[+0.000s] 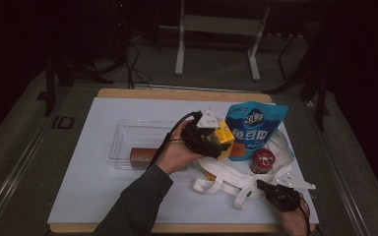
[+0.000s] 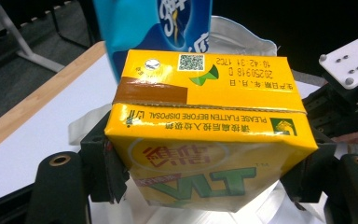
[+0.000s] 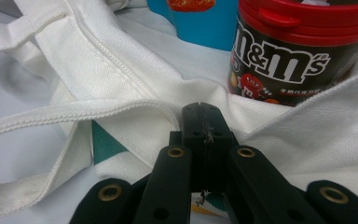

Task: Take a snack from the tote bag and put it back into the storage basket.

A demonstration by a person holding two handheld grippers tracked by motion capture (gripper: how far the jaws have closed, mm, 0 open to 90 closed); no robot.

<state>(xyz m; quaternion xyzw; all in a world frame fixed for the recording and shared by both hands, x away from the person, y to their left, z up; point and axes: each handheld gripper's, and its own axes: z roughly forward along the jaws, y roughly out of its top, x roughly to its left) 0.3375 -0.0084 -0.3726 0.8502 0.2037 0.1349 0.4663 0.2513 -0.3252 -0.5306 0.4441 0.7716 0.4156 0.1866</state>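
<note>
On the white table (image 1: 103, 196), left tongs (image 2: 205, 186) grip a yellow carton (image 2: 209, 135); right tongs (image 3: 200, 123) clenched, seemingly pinching the white bag (image 3: 121, 79).

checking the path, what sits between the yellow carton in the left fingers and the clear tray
In the high view nothing stands between the yellow carton and the clear tray except the person's left hand holding the left gripper.

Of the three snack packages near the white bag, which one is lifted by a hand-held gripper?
The yellow drink carton; the blue pouch and the M&M's jar are ungripped.
</note>
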